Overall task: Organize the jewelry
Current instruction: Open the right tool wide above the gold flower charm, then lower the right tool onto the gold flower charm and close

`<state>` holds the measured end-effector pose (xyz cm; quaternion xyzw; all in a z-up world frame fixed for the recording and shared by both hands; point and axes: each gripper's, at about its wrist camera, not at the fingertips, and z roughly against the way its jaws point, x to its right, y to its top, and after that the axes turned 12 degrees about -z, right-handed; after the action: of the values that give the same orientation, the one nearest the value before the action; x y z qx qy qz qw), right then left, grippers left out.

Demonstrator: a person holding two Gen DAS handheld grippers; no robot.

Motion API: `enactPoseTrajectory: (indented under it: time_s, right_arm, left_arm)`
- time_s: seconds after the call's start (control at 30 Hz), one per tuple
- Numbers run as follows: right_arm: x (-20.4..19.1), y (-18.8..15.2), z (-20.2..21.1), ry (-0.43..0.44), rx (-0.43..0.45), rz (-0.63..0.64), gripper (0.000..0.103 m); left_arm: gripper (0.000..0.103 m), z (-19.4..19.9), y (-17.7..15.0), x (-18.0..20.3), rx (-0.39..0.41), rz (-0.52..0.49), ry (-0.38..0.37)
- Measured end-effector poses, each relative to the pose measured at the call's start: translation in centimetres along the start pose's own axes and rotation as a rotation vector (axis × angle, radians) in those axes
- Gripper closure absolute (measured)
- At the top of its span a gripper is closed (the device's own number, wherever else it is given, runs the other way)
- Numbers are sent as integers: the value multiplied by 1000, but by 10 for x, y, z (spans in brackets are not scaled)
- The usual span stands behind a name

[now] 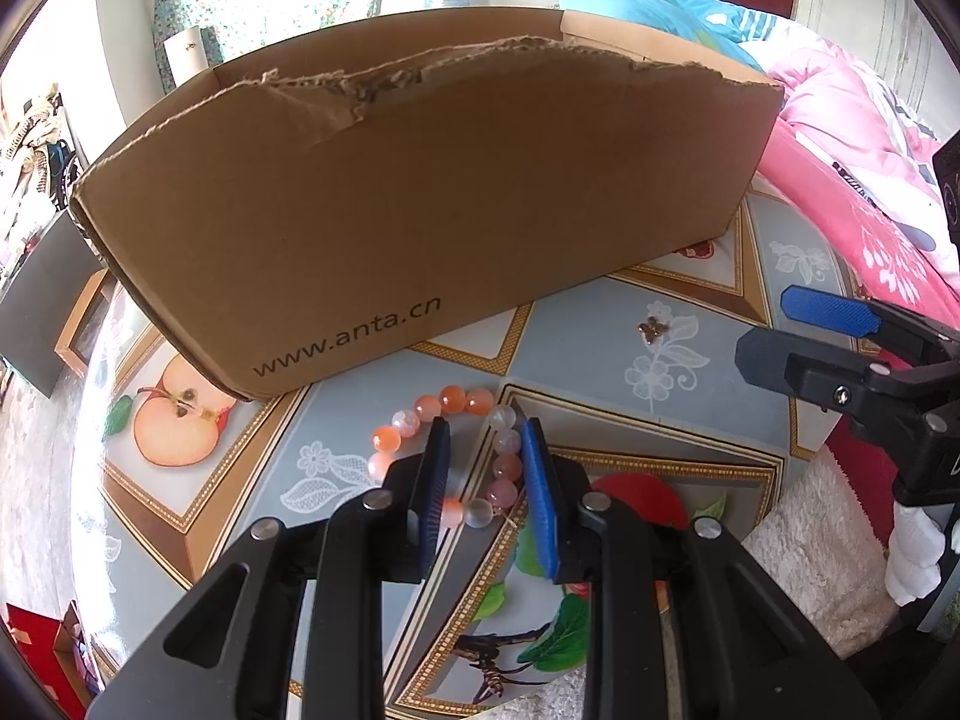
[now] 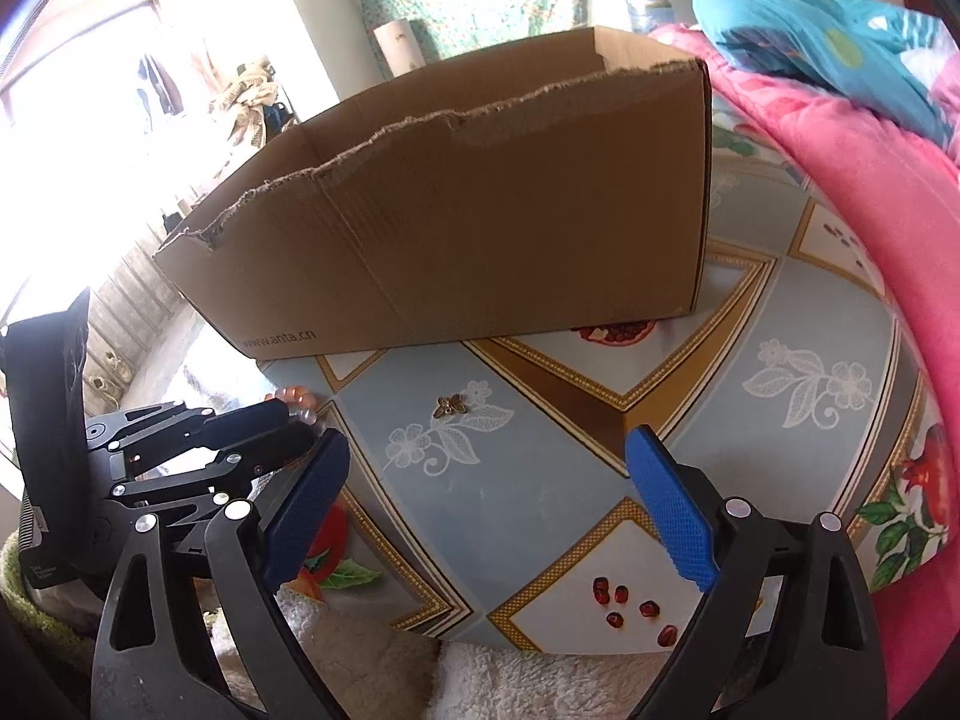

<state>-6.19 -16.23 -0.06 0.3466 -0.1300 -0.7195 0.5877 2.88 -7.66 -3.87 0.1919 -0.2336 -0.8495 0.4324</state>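
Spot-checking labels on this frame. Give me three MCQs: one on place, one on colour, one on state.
1. Where is the small brooch?
A. inside the box
B. on the tablecloth, in front of the box
C. between the left gripper's pads

2. What colour are the pads on the right gripper?
A. blue
B. red
C. white

3. How does the left gripper stand to the bracelet?
A. wide open, far from it
B. narrowed, with part of the bead ring between its fingers
C. lifting it over the box

Key: 1 B, it lies on the floral cloth before the box; 2 A, both pads show blue; 3 B, beads sit between the near-closed fingers on the table.
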Motion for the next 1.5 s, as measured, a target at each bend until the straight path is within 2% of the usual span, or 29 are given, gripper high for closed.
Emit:
enactPoseTrajectory:
  time_s: [0.2,0.37,0.67,0.7,0.77,0.9,1.03,1.43,1.5]
  right_arm:
    - [1,4,1,-30,43,23,24]
    - [2,4,-2,-40,11,39,35]
    - [-3,-1,-1,-31,-20,100,43]
    - [-4,-2,-3,-36,-23,104,44]
    - [-6,-1,-6,-46,-24,118,50]
    - [-9,4,-14,-51,-36,142,58]
    - [-21,4,-24,-28,-58,211,64]
    - [-39,7,-49,-48,-81,372,81]
    - [-42,7,-50,-47,-87,402,88]
  left_arm:
    - [79,-1,0,0,-2,-16,-2]
    - [79,-1,1,0,-4,-14,-3]
    - [79,-1,-1,3,3,-11,8]
    - [80,0,-1,3,4,-11,9]
    - [88,0,-1,3,1,-11,10]
    - [93,0,-2,-2,1,10,1]
    - [93,-1,-3,-3,2,15,-7]
    - [93,-1,-5,-8,10,17,-21]
    - [93,-1,-5,-8,10,17,-21]
